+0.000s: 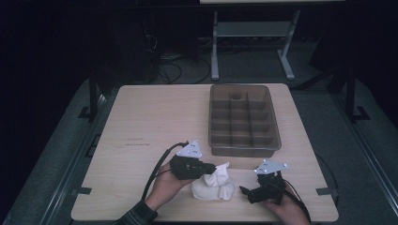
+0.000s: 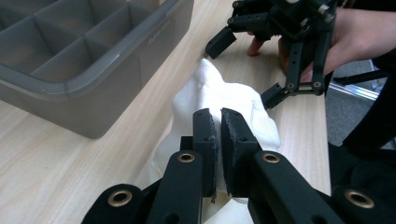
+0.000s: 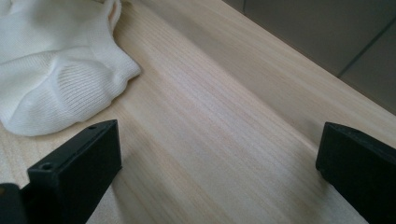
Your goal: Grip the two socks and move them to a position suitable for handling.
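Observation:
A white sock (image 1: pixel 212 188) lies bunched near the table's front edge, between both grippers. My left gripper (image 1: pixel 213 168) reaches it from the left, and a fold of fabric rises at its jaws. In the left gripper view the left gripper (image 2: pixel 220 114) has its pads pressed together on the top of the sock (image 2: pixel 210 91). My right gripper (image 1: pixel 245 192) rests just right of the sock with its jaws spread wide. The right gripper view shows the right gripper (image 3: pixel 219 144) open over bare wood, with the sock (image 3: pixel 51 70) beyond its left jaw.
A grey plastic tray (image 1: pixel 277 136) with several compartments stands behind the grippers at the right of the wooden table (image 1: pixel 150 126); its wall (image 3: pixel 317 32) is close ahead. A metal desk frame (image 1: pixel 286 56) stands on the floor beyond.

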Demonstrator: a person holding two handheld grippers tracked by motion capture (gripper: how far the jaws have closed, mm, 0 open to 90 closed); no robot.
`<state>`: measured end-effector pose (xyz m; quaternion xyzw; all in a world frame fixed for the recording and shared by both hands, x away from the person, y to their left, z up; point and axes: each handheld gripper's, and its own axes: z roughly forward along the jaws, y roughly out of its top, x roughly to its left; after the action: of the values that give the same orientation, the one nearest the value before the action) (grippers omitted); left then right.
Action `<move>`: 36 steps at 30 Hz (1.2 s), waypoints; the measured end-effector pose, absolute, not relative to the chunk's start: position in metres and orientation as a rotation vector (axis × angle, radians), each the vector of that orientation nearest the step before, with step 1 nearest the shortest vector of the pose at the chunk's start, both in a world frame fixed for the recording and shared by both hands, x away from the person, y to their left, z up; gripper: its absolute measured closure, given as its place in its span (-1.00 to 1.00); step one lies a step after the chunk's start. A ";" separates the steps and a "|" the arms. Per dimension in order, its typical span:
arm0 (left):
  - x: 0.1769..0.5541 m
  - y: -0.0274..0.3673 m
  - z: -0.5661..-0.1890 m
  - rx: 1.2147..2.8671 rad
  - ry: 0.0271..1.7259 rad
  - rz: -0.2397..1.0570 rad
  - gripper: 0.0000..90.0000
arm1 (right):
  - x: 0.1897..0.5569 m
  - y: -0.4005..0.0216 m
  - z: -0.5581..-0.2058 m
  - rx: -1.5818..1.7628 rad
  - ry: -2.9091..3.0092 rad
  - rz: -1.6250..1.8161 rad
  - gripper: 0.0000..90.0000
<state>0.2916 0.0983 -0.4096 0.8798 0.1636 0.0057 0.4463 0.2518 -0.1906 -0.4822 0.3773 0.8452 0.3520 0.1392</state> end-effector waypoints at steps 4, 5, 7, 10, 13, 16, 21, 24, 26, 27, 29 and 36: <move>0.291 0.091 -0.418 2.192 0.411 -0.013 0.89 | 0.252 -0.191 -0.482 1.090 2.443 1.017 -1.00; 0.290 0.089 -0.420 2.199 0.408 -0.017 0.89 | 0.252 -0.191 -0.482 1.090 2.442 1.018 -1.00; 0.289 0.085 -0.424 2.207 0.401 -0.024 0.89 | 0.252 -0.191 -0.482 1.087 2.442 1.013 -1.00; 0.288 0.081 -0.428 2.220 0.401 -0.044 0.88 | 0.252 -0.191 -0.482 1.091 2.443 1.018 -1.00; 0.286 0.077 -0.432 2.233 0.394 -0.057 0.88 | 0.252 -0.191 -0.482 1.089 2.445 1.017 -1.00; 0.285 0.074 -0.436 2.247 0.393 -0.068 0.87 | 0.252 -0.191 -0.482 1.088 2.445 1.018 -1.00; 0.284 0.071 -0.446 2.280 0.396 -0.084 0.79 | 0.252 -0.191 -0.482 1.084 2.445 1.014 -1.00; 0.284 0.070 -0.448 2.288 0.401 -0.075 0.59 | 0.252 -0.191 -0.482 1.081 2.447 1.014 -1.00; 0.285 0.073 -0.444 2.273 0.401 -0.063 0.48 | 0.252 -0.191 -0.482 1.080 2.448 1.014 -1.00; 0.286 0.076 -0.441 2.263 0.403 -0.058 0.42 | 0.252 -0.191 -0.482 1.081 2.448 1.014 -1.00; 0.288 0.083 -0.435 2.247 0.406 -0.055 0.35 | 0.251 -0.190 -0.482 1.087 2.447 1.019 -1.00; 0.301 0.109 -0.428 2.228 0.448 0.039 0.29 | 0.251 -0.190 -0.482 1.084 2.449 1.019 -1.00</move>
<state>0.3013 0.1085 -0.4277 0.8892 0.1789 0.0157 0.4208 0.2514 -0.1904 -0.4822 0.3748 0.8465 0.3522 0.1376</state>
